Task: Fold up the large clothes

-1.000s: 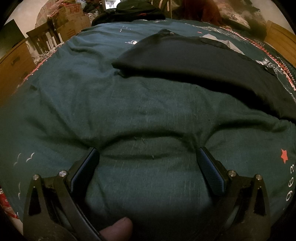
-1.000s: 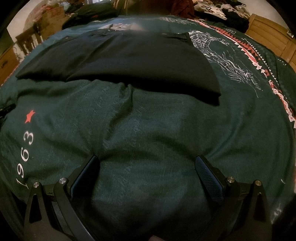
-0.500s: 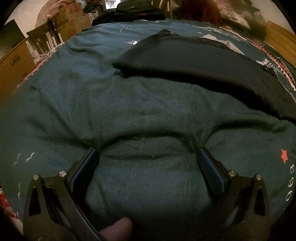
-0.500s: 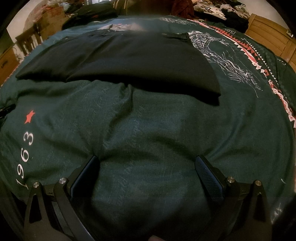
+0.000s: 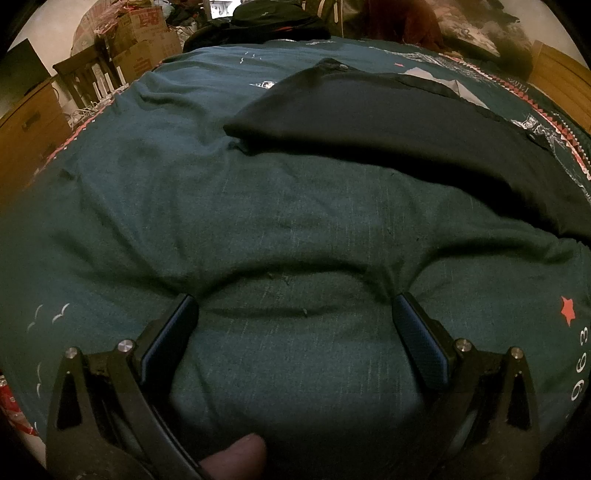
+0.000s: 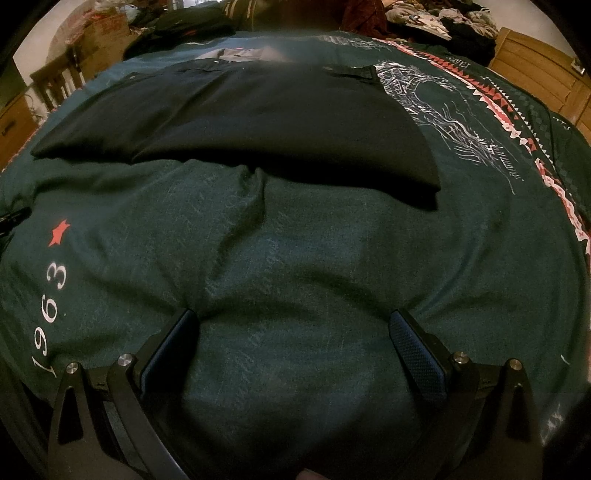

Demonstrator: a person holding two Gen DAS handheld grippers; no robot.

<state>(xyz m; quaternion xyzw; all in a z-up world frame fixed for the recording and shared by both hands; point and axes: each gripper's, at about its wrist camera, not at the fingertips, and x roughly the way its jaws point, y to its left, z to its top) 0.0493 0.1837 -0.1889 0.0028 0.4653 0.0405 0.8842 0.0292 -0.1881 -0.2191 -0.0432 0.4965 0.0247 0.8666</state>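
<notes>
A black garment (image 6: 266, 122) lies folded flat on a dark green bedspread (image 6: 295, 251), ahead of both grippers; it also shows in the left wrist view (image 5: 399, 125) at the upper right. My left gripper (image 5: 293, 314) is open and empty, its fingertips pressed into the bedspread well short of the garment. My right gripper (image 6: 293, 325) is open and empty too, its fingertips pressed into the bedspread below the garment's near edge. The bedspread bulges up between each pair of fingers.
The bedspread carries a red star and "1963" print (image 6: 55, 258) and a red-white patterned border (image 6: 517, 122). A wooden dresser (image 5: 26, 125), a chair and cardboard boxes (image 5: 144, 40) stand at the left. Piled clothes (image 6: 443, 22) lie beyond the bed.
</notes>
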